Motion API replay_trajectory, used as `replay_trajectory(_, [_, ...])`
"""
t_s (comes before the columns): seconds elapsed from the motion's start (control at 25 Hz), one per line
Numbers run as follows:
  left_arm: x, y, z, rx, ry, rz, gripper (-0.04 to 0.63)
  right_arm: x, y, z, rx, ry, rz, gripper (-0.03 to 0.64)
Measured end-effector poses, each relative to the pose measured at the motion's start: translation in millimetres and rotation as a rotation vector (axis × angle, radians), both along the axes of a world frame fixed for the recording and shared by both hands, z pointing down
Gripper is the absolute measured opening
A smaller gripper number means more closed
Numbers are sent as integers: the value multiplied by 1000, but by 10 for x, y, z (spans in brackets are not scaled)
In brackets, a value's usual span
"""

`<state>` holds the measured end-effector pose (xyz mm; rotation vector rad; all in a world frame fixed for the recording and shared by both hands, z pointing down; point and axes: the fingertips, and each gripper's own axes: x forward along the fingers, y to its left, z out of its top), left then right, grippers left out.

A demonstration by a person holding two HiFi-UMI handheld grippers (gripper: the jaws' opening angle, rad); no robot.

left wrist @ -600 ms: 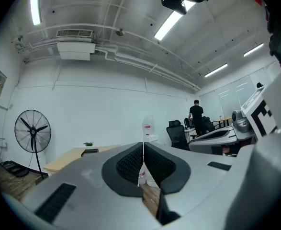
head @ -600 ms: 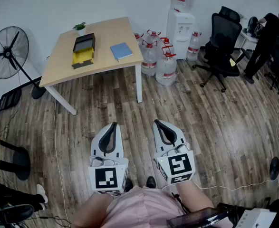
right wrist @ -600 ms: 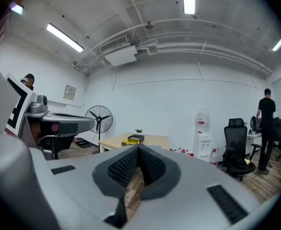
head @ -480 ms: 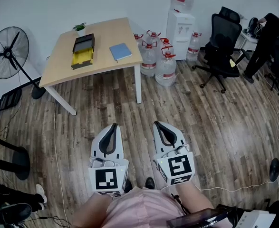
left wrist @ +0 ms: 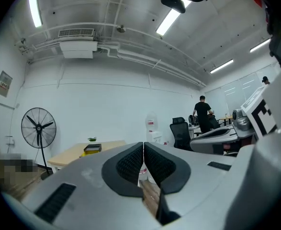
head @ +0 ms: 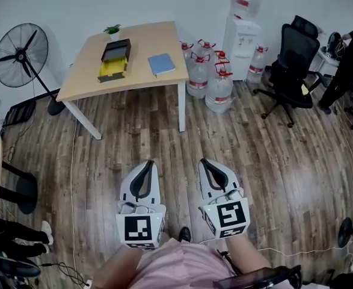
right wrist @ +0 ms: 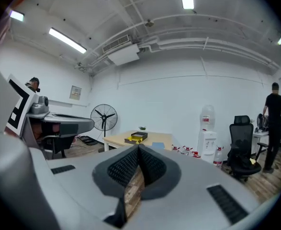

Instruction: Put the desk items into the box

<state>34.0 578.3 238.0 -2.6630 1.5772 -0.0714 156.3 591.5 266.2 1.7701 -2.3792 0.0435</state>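
Both grippers hung low in the frame, side by side above the wooden floor (head: 266, 155), well short of the desk. The left gripper (head: 146, 167) had its fingers pressed together with nothing between them, and the right gripper (head: 206, 164) was the same: fingers closed tip to tip and empty.

The tabletop (head: 146, 44) stood in the upper left-centre of the head view. On it lay the black-and-yellow box (head: 115, 59), a blue notebook (head: 162, 64) well to its right, and a small potted plant (head: 112, 29) at the far edge behind the box.

Open floor lay between the grippers and the desk. A standing fan (head: 21, 47) stood at the upper left of the frame, beside the desk. Just right of the desk a cluster of large water bottles (head: 215, 83) sat on the floor in front of a water dispenser (head: 242, 38). Further right stood a black office chair (head: 293, 65), and a person in dark clothes (head: 350, 65) at the upper right edge.
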Motion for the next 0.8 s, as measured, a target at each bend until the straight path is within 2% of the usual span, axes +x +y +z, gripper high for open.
replay_trajectory(0.16, [-36, -96, 58, 2, -16, -20, 15, -8, -119, 41, -11, -2, -16, 2])
replay_trajectory(0.32, [-113, -310, 91, -13, 0, -47, 15, -47, -323, 93, -19, -7, -35, 7])
replay_trajectory(0.44, [-186, -559, 114, 5, -10, -51, 15, -117, -538, 157, -31, -23, -62, 114])
replay_trajectory(0.8, [-341, -1709, 258, -18, 21, -37, 15, -237, -1680, 235, -43, 10, -28, 163])
